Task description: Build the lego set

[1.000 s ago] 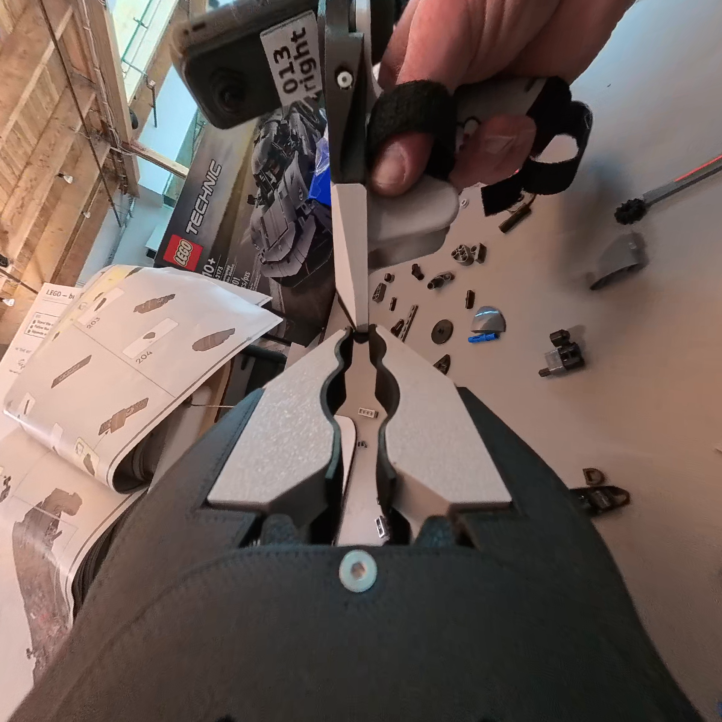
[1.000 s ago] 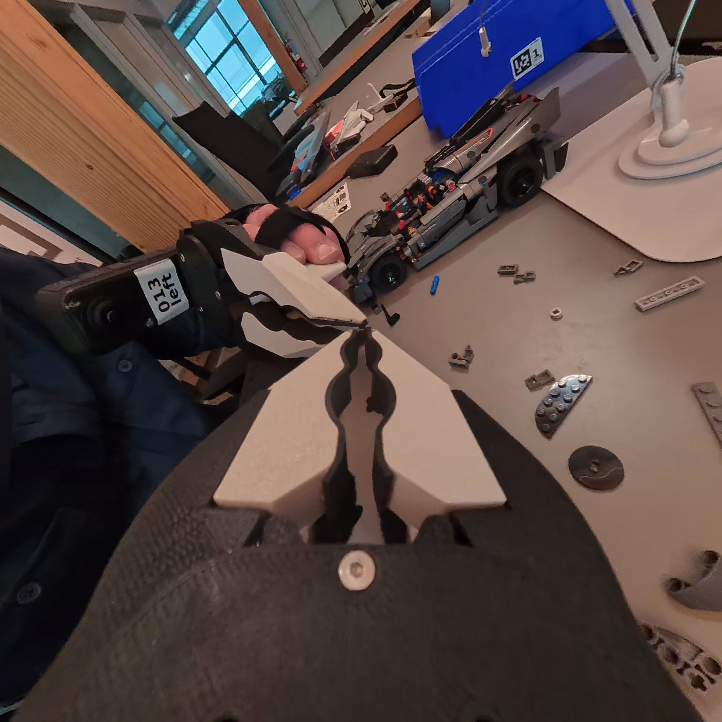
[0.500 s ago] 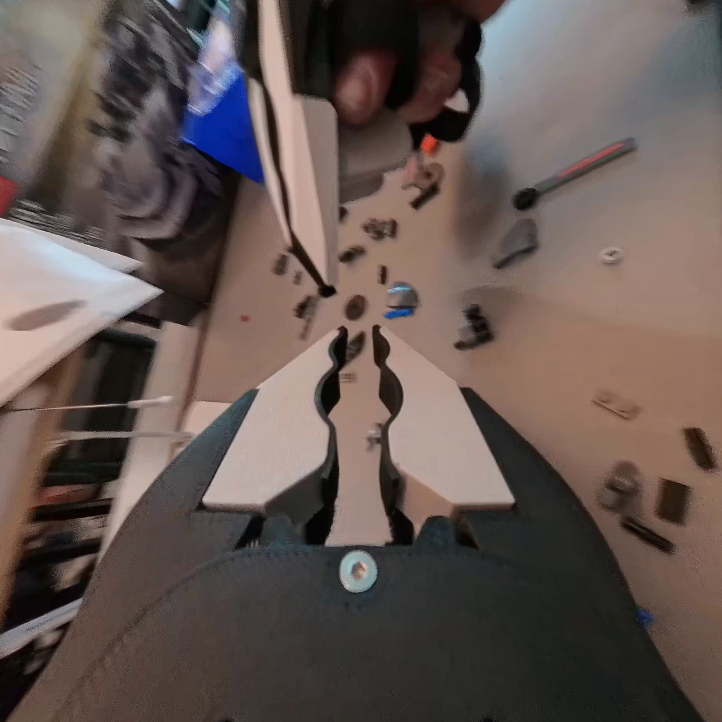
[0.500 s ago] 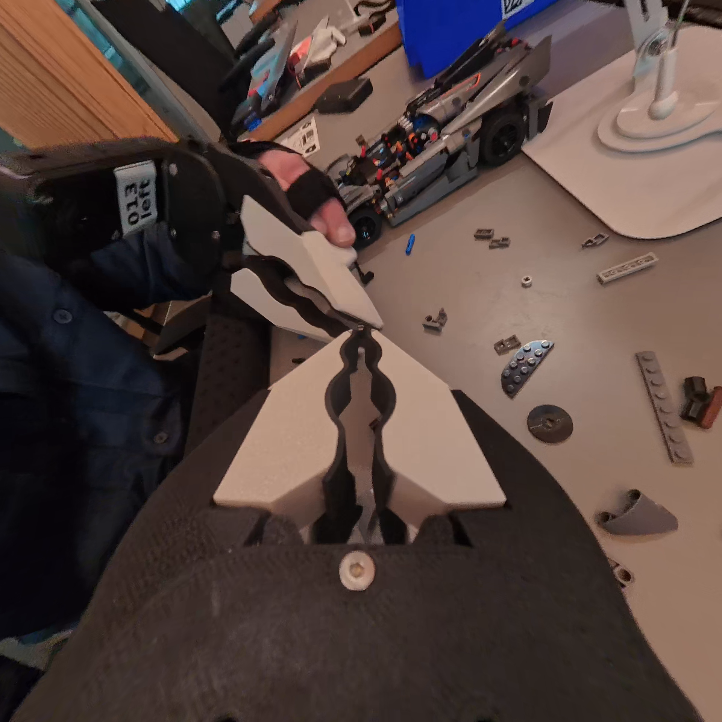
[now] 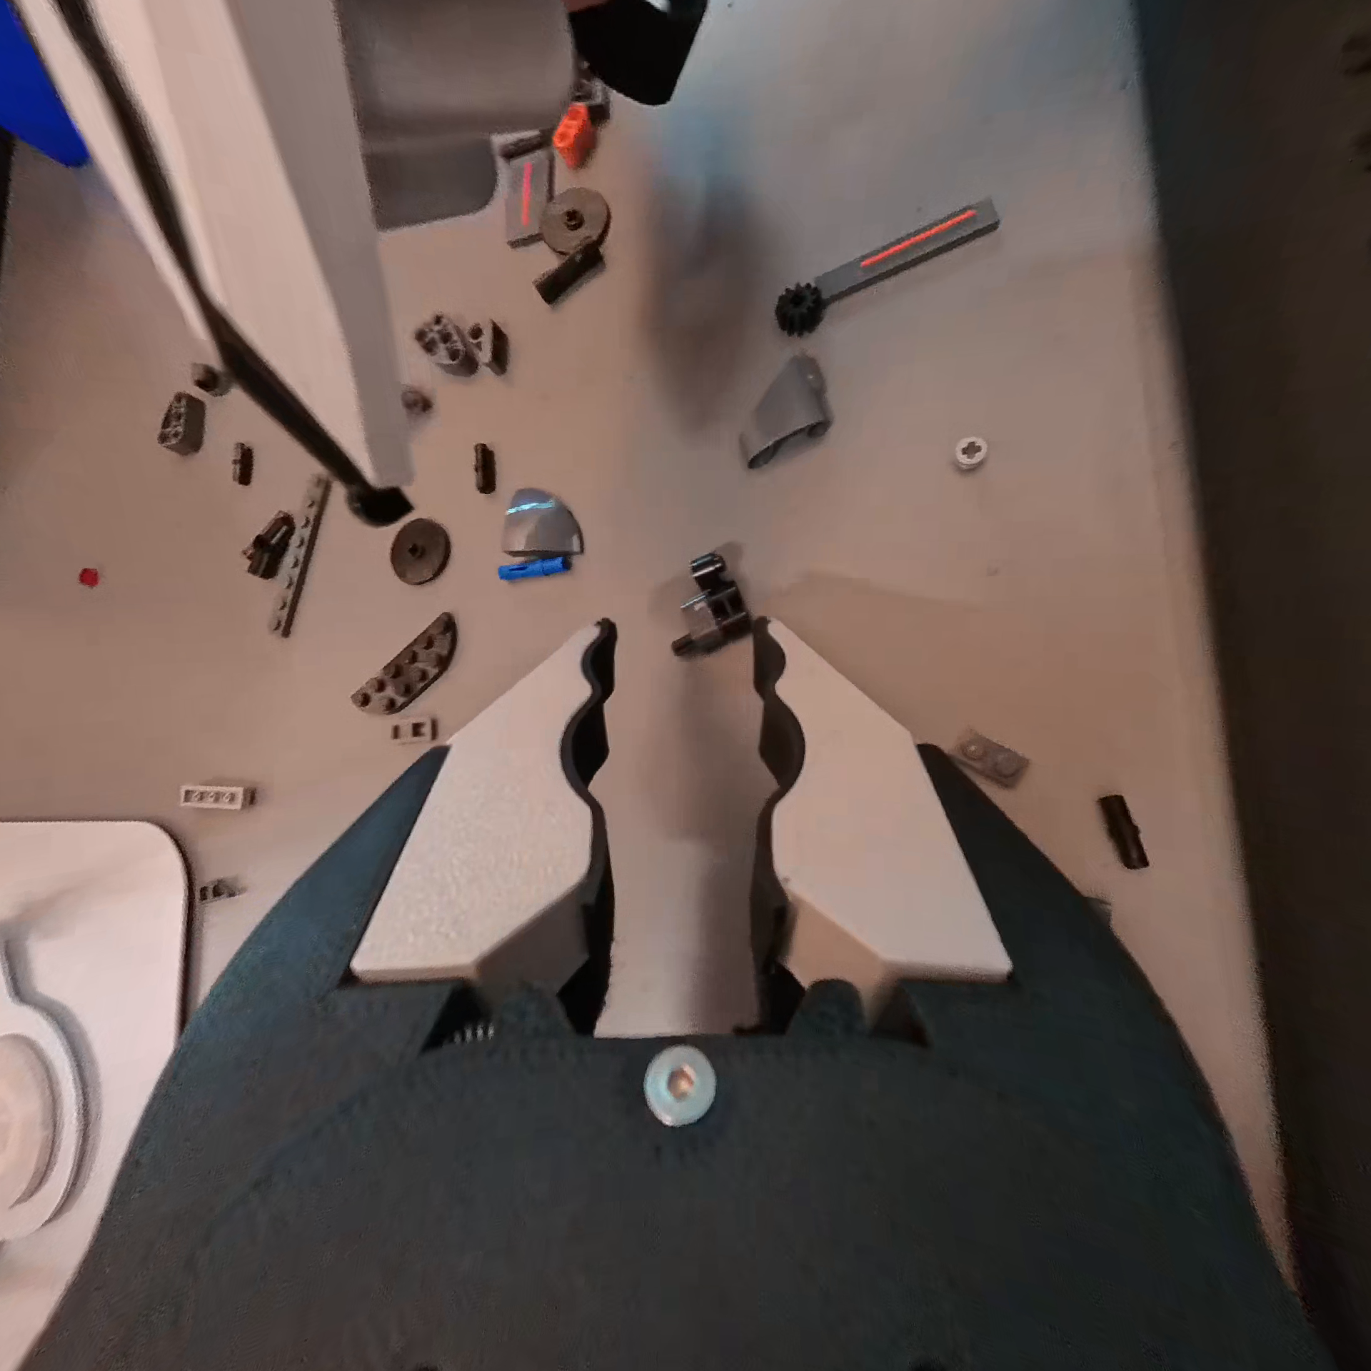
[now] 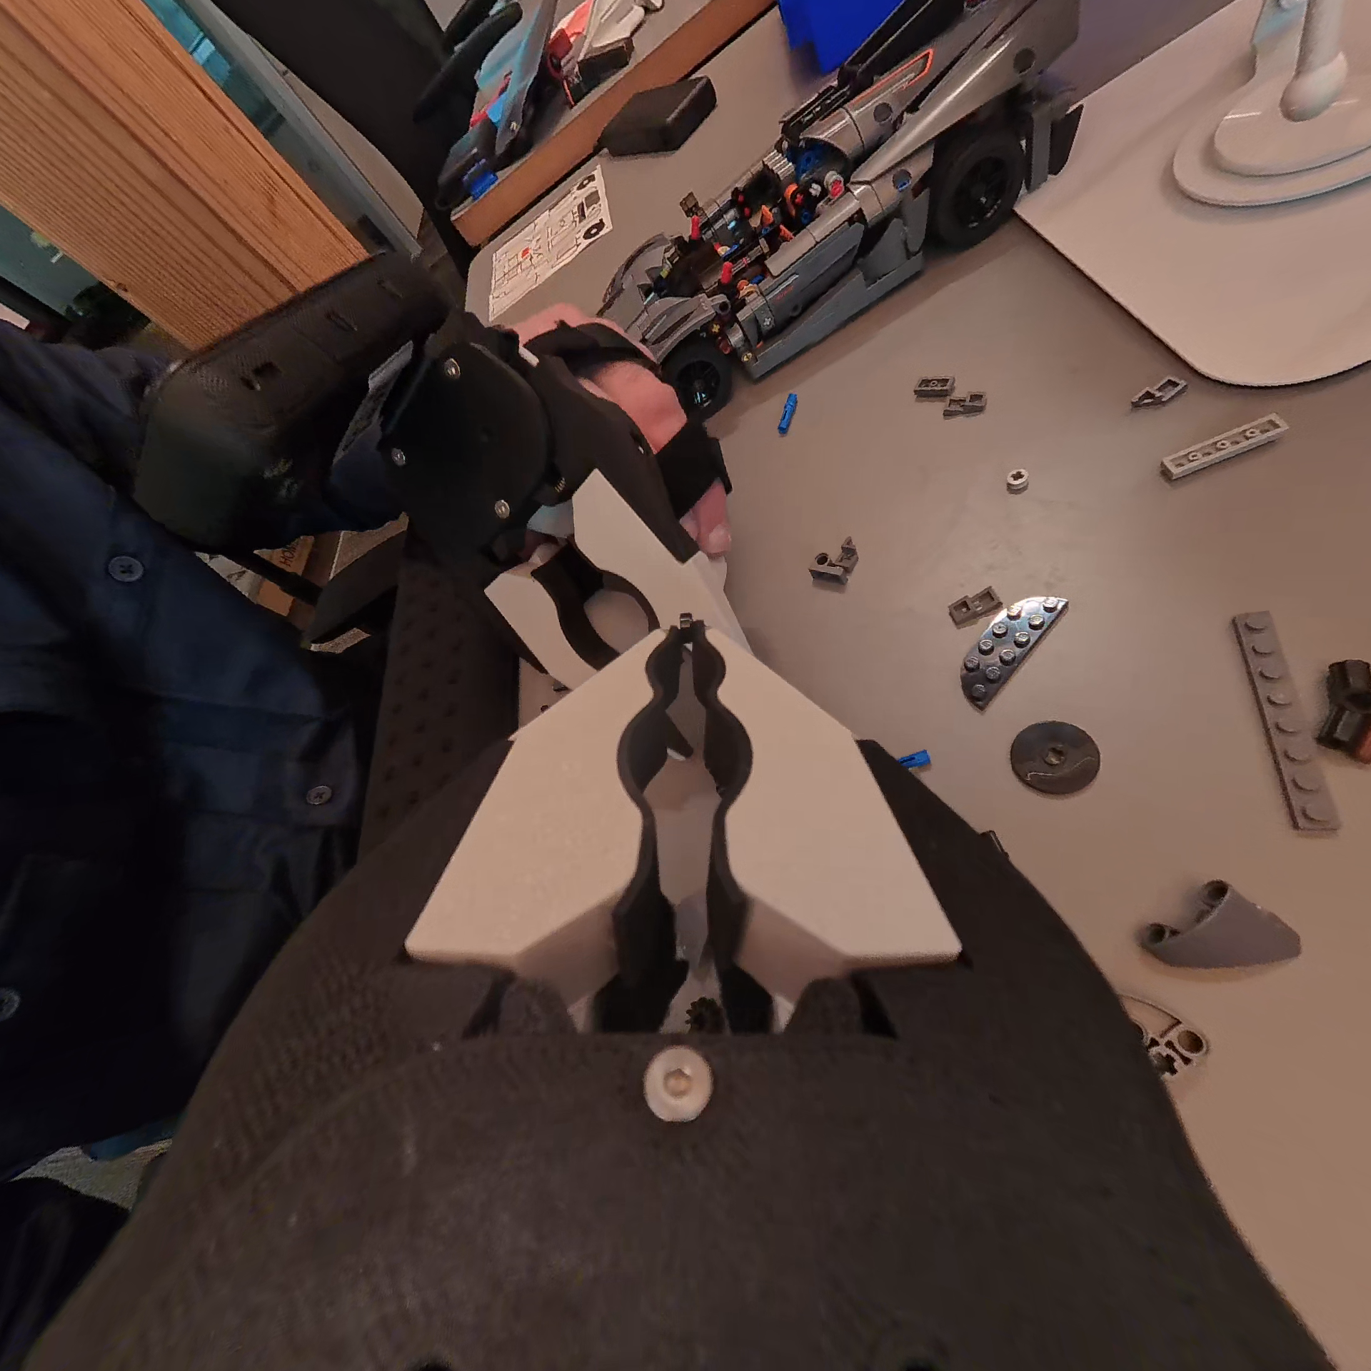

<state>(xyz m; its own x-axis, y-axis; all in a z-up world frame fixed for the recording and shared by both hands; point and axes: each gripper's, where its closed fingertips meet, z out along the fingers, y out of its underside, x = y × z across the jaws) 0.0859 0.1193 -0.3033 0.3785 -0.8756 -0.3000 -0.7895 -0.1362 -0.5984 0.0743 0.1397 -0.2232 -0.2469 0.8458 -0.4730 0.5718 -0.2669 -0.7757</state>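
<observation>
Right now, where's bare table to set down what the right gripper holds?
Best patch: the bare table between the grey curved panel, the small white round piece and the two-stud grey plate. Crowded: the left side, around the black disc, the half-round plate and the long studded strip. The open left gripper hovers by a black connector.

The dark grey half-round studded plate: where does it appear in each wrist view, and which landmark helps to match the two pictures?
Left wrist view: dark grey half-round studded plate lies on the table, left of the open left tongs.
Right wrist view: it lies right of centre.
Shared landmark: the black round disc close by.
</observation>
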